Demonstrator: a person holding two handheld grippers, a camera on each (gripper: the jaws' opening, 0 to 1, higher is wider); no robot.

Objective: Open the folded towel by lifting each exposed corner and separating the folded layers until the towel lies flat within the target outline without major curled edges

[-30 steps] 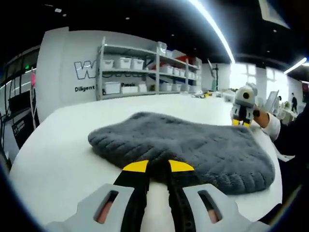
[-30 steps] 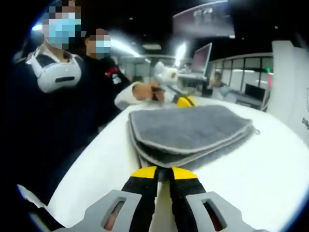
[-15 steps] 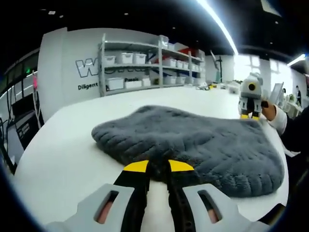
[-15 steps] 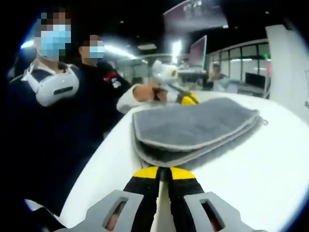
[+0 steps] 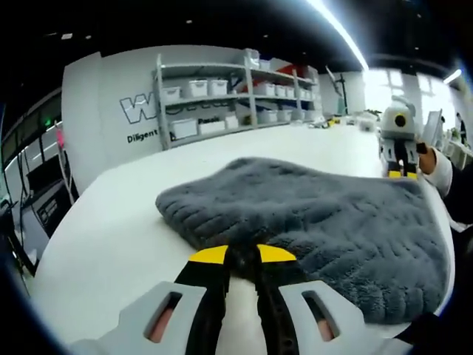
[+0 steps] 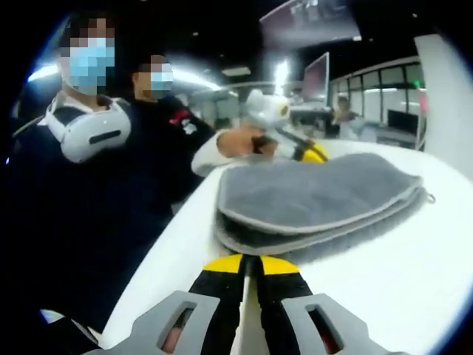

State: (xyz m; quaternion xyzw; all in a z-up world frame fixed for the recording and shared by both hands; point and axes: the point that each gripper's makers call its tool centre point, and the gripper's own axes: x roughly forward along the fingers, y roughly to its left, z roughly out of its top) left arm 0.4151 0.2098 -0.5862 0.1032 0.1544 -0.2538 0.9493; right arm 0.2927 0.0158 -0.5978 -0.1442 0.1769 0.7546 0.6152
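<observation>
Yellow-tipped, your left gripper [image 5: 242, 254] and right gripper [image 6: 250, 265] both have jaws pressed together, gripping nothing, each just short of the folded grey towel [image 5: 318, 214] lying on the white table [image 5: 111, 237].

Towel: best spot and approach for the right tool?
Pinch the top layer's near edge on the towel, coming in low along the table from the right tool. The stacked piped edges face that tool, so the top layer looks separable there.
</observation>
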